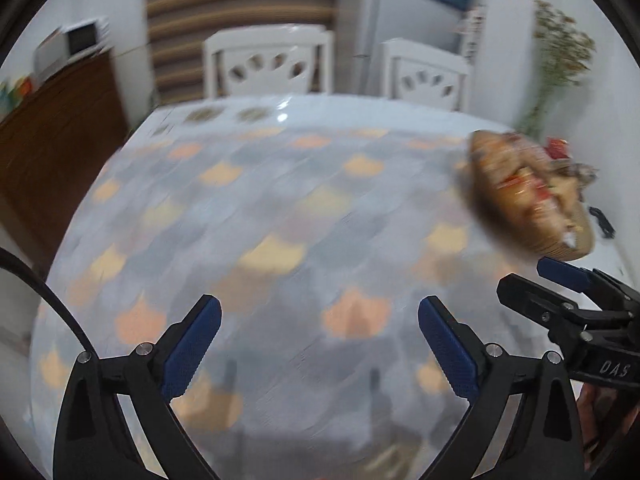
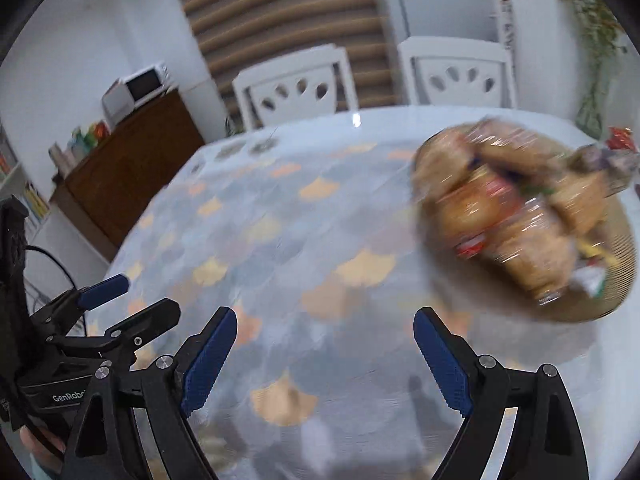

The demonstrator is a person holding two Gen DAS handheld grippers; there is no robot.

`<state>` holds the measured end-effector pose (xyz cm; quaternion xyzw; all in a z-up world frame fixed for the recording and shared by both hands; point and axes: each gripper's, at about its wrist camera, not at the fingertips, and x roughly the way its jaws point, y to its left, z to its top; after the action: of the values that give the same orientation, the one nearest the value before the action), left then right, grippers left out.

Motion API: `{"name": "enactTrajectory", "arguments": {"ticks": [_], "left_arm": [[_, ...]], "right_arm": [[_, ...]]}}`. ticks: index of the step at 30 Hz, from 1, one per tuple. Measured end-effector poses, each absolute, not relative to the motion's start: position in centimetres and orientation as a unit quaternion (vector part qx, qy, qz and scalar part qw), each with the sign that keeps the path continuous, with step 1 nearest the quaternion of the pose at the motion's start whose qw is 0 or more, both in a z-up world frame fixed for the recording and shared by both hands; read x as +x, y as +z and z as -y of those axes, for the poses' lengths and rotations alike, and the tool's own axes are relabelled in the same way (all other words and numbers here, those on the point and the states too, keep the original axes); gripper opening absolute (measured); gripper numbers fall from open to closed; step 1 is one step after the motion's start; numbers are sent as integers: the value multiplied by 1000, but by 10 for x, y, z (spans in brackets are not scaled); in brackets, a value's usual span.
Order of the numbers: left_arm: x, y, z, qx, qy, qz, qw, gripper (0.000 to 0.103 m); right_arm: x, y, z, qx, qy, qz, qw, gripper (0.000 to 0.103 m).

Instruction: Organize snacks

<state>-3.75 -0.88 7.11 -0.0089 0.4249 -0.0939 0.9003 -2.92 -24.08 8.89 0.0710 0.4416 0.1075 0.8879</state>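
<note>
While both hand-held tools hang over the table with nothing between their fingers, the snacks sit together in a shallow round woven straw basket [image 2: 616, 280] on the far right part of the table [image 2: 280, 240], which wears a glossy cloth printed with pale grey and orange scallop shapes. The left gripper [image 1: 320, 344], black with blue ribbed pads, has its jaws spread wide and empty above bare cloth, and the right gripper [image 2: 324, 356] of the same make is likewise released and empty, close beside it. Motion blur smears the heap of clear-wrapped golden-brown pastry packets [image 2: 516, 224] in the basket, so I cannot count them or read their labels. The largest packet seems to lie with its long axis running from the far left of the basket toward its near right rim, one end pointing at the right gripper's side of the table. A small red wrapper [image 2: 620, 138] and a crumpled purplish one [image 2: 612, 160] lie at or just beyond the basket's far right edge; whether they rest inside it is unclear. Such a scene fits snacks already gathered with the tools drawing off, or a full basket waiting to be sorted, and these views do not settle which. Any reach toward the basket would ask for a rightward swing and jaws set across a packet's short side.
</note>
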Motion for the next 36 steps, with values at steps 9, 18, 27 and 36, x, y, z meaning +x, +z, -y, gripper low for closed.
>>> {"name": "enactTrajectory", "arguments": {"ticks": [9,18,27,36], "left_arm": [[-35,23,-24,10,24,-430,903,99],[-34,4,-36,-13,18,-458,889,100],[-32,2,-34,-6,10,-461,888,103],[-29,1,-34,-6,11,-462,887,103]], "right_arm": [[-25,38,190,16,80,-445,892,89],[-18,21,191,22,46,-460,886,89],[-15,17,185,0,39,-467,883,89],[-15,15,180,-14,33,-472,881,89]]}}
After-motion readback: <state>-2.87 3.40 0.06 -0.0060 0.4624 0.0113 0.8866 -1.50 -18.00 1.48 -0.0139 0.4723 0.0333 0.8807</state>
